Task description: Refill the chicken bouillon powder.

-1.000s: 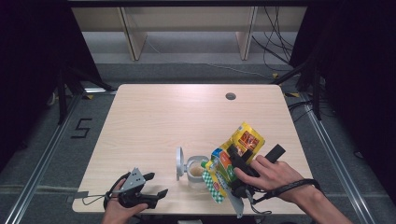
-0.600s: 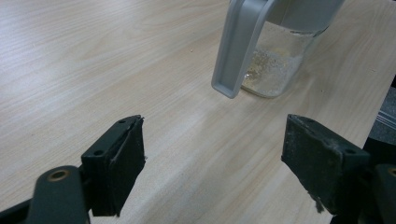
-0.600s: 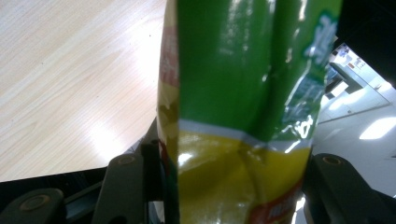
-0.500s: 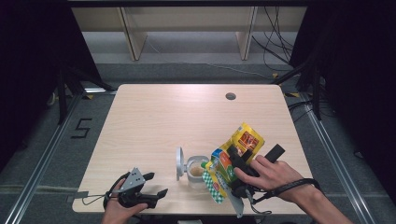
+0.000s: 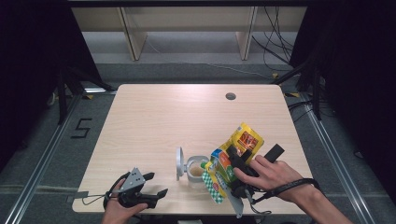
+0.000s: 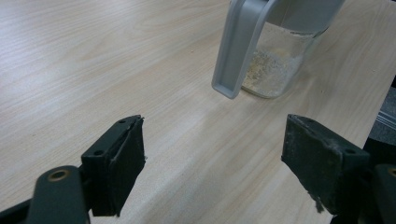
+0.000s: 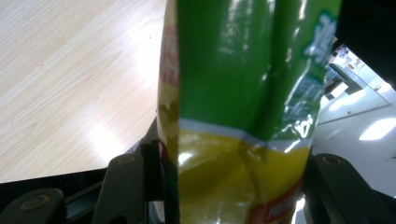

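Jaws of the right gripper (image 7: 233, 186) clamped on a glossy green and yellow bag (image 7: 243, 116), one black jaw against each side of it; the bag bulges up between them and blocks most of what lies ahead. To the left of the jaws, bare pale wood of the table (image 7: 70, 70) under a bright glare patch.

From the high view: right gripper (image 5: 236, 175) held in the person's right hand (image 5: 273, 175), bag (image 5: 229, 161) tipped over on a slant, its lower green-checked corner hanging just beside the mouth of a small clear jar (image 5: 196, 170). Upper end of the bag, yellow with a red panel, points away toward the far right of the table. Jar stands upright, pale powder at its bottom, grey lid (image 5: 179, 163) flipped open and standing on edge on the side away from the bag.

Jaws of the left gripper (image 6: 215, 172) stand wide apart, nothing between them, bare wood below. Ahead of them and a little right: the jar (image 6: 275, 70) with its powder, the open lid (image 6: 238, 46) hanging down in front of the glass. No obstacle between these jaws and the jar.

High view again: left gripper (image 5: 152, 184) near the table's front edge, held in the left hand (image 5: 119, 212), well apart from the jar. Round hole (image 5: 230, 96) in the tabletop far beyond both grippers.
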`<state>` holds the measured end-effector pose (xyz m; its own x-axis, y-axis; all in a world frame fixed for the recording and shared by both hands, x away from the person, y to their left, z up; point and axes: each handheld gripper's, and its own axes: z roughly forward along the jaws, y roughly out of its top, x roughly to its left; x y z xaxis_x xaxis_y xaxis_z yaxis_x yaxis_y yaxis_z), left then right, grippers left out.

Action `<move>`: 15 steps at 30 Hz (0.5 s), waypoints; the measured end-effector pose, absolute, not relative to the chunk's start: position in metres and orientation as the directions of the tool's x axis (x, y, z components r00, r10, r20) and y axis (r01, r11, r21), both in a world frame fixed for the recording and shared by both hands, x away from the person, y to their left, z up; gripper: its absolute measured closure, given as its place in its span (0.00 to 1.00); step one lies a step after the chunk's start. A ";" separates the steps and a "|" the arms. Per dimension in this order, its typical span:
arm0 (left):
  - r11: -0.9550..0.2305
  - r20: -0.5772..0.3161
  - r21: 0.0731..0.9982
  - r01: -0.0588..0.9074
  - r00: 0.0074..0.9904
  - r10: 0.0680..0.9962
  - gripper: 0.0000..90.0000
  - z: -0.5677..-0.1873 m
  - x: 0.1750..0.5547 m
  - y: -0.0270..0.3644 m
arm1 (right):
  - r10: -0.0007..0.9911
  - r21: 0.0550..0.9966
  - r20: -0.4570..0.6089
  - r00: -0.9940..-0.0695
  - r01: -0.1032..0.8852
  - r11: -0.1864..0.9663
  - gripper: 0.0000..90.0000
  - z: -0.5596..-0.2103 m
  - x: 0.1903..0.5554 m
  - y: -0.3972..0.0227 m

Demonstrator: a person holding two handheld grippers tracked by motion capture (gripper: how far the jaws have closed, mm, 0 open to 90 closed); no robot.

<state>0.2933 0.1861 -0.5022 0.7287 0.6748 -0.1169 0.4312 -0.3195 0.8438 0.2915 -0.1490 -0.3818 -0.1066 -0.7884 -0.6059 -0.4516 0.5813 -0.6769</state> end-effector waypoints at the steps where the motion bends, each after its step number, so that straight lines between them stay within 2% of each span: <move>1: -0.318 -0.116 0.845 0.431 0.728 0.676 0.23 -0.502 0.293 0.186 | -0.789 -0.677 -0.606 -0.106 -0.452 0.581 0.57 -0.382 0.291 -0.149; 3: -0.334 -0.097 0.847 0.413 0.738 0.668 0.23 -0.502 0.294 0.187 | -0.783 -0.673 -0.612 -0.113 -0.445 0.590 0.57 -0.382 0.291 -0.149; 8: -0.312 -0.122 0.846 0.433 0.726 0.677 0.23 -0.503 0.293 0.185 | -0.785 -0.675 -0.611 -0.108 -0.446 0.587 0.57 -0.382 0.291 -0.149; 11: -0.334 -0.095 0.848 0.413 0.736 0.670 0.23 -0.502 0.294 0.186 | -0.788 -0.678 -0.607 -0.100 -0.451 0.580 0.57 -0.381 0.291 -0.148; 15: -0.321 -0.109 0.848 0.423 0.730 0.674 0.23 -0.502 0.294 0.186 | -0.780 -0.672 -0.616 -0.110 -0.443 0.593 0.57 -0.381 0.290 -0.149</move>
